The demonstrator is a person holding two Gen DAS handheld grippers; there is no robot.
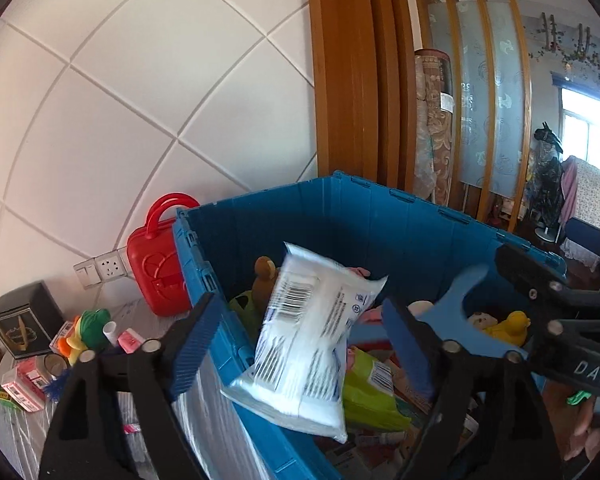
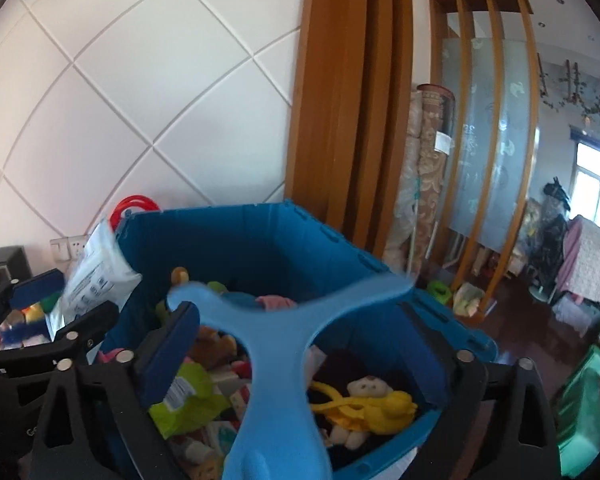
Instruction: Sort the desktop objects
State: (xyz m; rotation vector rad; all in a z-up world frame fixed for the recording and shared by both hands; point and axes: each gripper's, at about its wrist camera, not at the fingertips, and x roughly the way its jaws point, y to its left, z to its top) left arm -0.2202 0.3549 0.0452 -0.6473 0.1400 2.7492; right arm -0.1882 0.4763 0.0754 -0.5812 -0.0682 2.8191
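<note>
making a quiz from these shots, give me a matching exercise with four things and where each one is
Things:
1 white wipes pack
2 red case
3 yellow duck
4 blue hanger

Places:
A down inside the blue bin
B between the right gripper's open fingers
C on the table, outside the bin by the wall
D between the left gripper's open fingers

Pairs: 1-D, 2-C, 3-A, 4-B

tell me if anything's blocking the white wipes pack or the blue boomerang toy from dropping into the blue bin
Nothing visible does. The white wipes pack is between the open left gripper, over the blue bin near its wall. The blue boomerang toy is above the bin's open top, between the open right gripper.
</note>
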